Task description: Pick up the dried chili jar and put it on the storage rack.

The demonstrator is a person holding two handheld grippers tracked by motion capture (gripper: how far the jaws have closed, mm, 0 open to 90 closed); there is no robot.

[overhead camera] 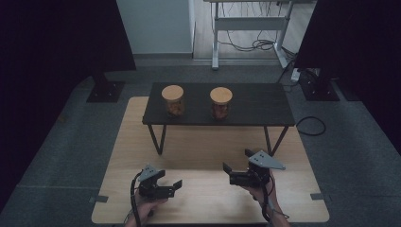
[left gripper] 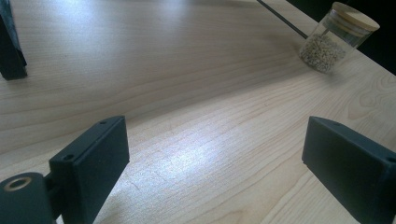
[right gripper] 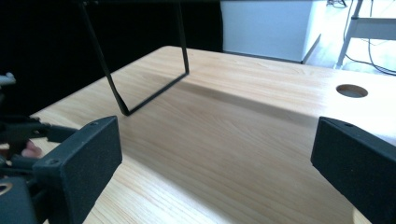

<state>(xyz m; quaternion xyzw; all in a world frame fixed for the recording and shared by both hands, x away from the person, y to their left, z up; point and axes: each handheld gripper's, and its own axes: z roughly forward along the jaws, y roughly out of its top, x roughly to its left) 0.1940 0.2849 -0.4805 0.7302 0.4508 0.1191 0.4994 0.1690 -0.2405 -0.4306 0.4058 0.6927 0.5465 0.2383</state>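
Two grippers sit low over the near edge of my light wooden table (overhead camera: 208,198), both empty, and two lidded jars wait on the dark raised shelf (overhead camera: 255,106) beyond them.

Going left to right: my left gripper (overhead camera: 171,189) hovers just above the wood, jaws spread wide with nothing between them. In the left gripper view a jar of pale grains (left gripper: 334,39) stands far off on the wood, well apart from the jaws. My right gripper (overhead camera: 235,170) is likewise spread wide and holds nothing; its own view looks across bare wood toward the shelf's thin black leg (right gripper: 140,100) and a round cable hole (right gripper: 351,90). Up on the shelf, the left jar (overhead camera: 173,100) and the right jar (overhead camera: 221,102) stand upright and apart, each under a wooden lid, well away from either gripper.

My worry from here: the shelf is raised, so a reach started this low could catch its front edge or leg. The jars look like smooth glass; a pinch set too high may grab only the lid, and an off-centre one could tip a jar into its neighbour.
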